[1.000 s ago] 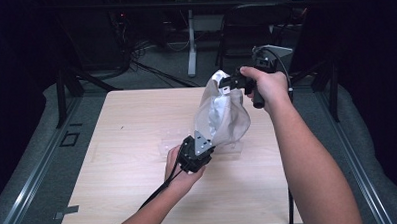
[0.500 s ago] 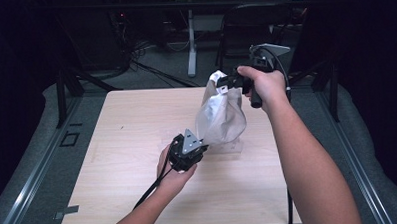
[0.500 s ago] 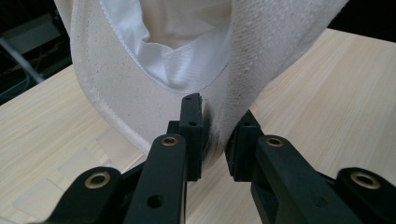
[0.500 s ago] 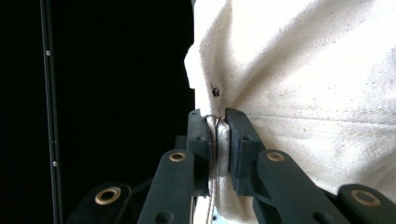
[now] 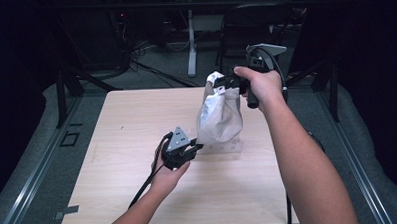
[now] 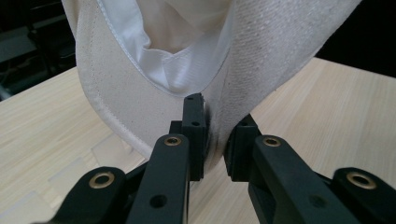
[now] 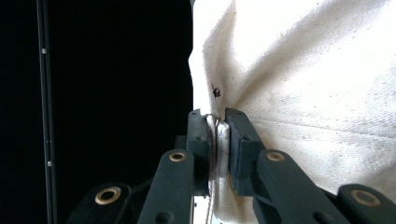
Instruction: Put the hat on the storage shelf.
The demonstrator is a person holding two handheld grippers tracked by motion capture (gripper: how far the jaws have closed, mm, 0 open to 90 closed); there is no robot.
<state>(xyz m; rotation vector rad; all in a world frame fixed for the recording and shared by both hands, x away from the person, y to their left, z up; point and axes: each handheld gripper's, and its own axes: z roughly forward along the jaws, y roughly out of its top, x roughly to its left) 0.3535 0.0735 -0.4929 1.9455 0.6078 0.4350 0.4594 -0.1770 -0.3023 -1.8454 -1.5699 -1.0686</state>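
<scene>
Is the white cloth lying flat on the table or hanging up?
Hanging up: the cloth dangles from the right hand-held gripper, with the left hand-held gripper pinching its lower edge.

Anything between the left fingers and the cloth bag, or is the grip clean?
Nothing visible in the way. The left gripper has just closed its fingers directly on the cloth bag at its lower edge; the right gripper pinches the upper edge, holding it above the table.

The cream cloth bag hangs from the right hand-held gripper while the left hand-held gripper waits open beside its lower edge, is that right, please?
Not quite: the left hand-held gripper is shut on the cream cloth bag, as the left gripper view shows. The right hand-held gripper does hold it up.
</scene>
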